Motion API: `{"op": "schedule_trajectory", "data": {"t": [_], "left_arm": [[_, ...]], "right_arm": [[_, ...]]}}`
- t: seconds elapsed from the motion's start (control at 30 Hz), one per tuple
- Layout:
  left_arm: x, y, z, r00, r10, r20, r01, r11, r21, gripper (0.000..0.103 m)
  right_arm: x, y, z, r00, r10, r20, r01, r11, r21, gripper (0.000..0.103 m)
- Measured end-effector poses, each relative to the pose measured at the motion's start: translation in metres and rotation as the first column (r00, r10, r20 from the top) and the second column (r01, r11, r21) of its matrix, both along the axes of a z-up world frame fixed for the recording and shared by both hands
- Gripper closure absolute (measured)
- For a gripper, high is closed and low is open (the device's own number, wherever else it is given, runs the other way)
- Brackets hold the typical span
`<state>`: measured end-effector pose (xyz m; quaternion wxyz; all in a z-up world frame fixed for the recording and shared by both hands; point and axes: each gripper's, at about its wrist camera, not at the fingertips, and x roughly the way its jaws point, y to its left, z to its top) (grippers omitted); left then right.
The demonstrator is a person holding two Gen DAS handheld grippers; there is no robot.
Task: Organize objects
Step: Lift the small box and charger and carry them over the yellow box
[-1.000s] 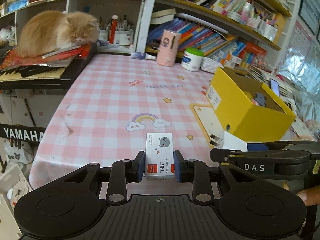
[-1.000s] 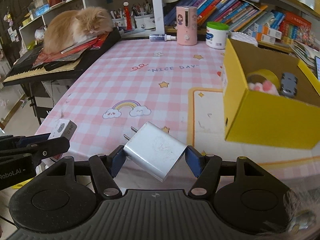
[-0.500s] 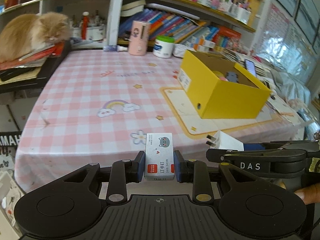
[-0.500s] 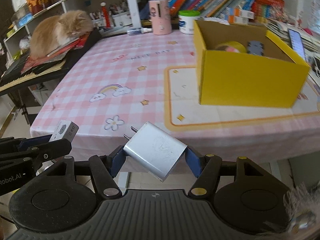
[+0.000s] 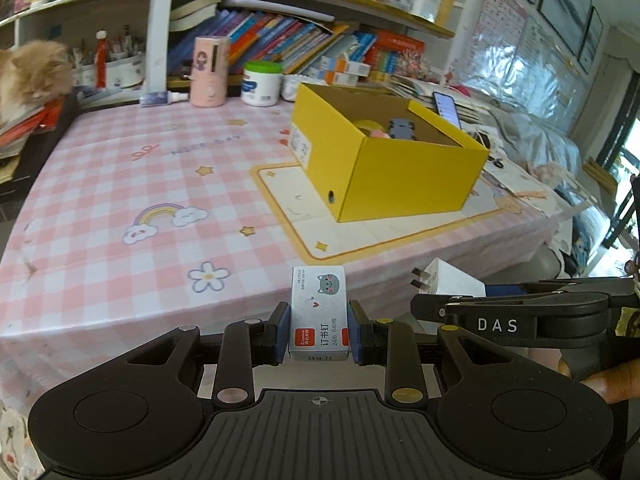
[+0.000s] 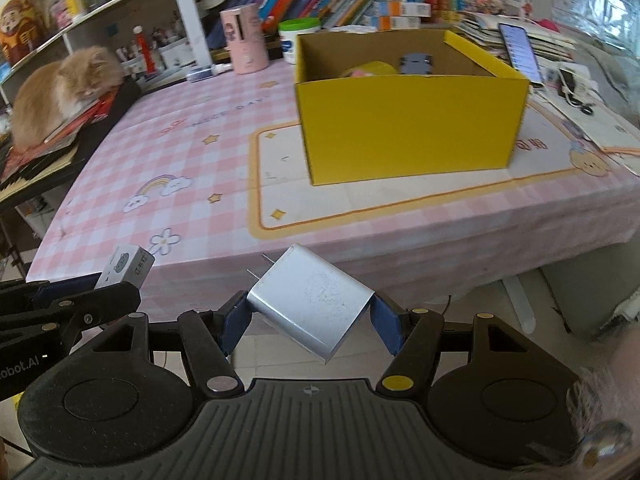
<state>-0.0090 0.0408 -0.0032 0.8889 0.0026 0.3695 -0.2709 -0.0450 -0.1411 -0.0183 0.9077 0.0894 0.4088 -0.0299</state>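
While both grippers hover off table (image 5: 120, 184) edge, left gripper (image 5: 319, 330) clamps staple box (image 5: 319, 312); right gripper (image 6: 310, 320) clamps charger (image 6: 310, 304), tilted. Yellow box (image 6: 408, 128) on table, well apart.

A: Surfaces? Charger block (image 6: 310, 304) looks smooth satin plastic, silvery, lightly scuffed. Staple box (image 5: 319, 312): printed card, slight sheen.

B: Yellow box (image 6: 408, 128) is matt cardboard, raw brown inside. Tablecloth (image 5: 120, 184) at the near edge: smooth pink check, looks wipe-clean, creased. Gripper pads (image 6: 234, 322): blue, matt, rubbery. Housings are black matt plastic, ribbed.
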Motion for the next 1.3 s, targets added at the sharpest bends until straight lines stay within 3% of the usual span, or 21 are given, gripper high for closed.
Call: {"op": "schedule_trajectory", "data": {"t": [0.6,1.3], "left_arm": [[0.014,-0.052,0.005,0.996,-0.085,0.016,0.085,0.996,-0.009,0.075],[0.047,-0.118,0.024,0.987,-0.126,0.095,0.129,0.991,-0.029,0.075]], "right_arm": [[-0.002,-0.045,0.005,0.996,-0.091,0.008,0.091,0.996,-0.013,0.04],[0.033,-0.11,0.021,0.992,-0.116,0.047,0.118,0.992,-0.034,0.04]]}}
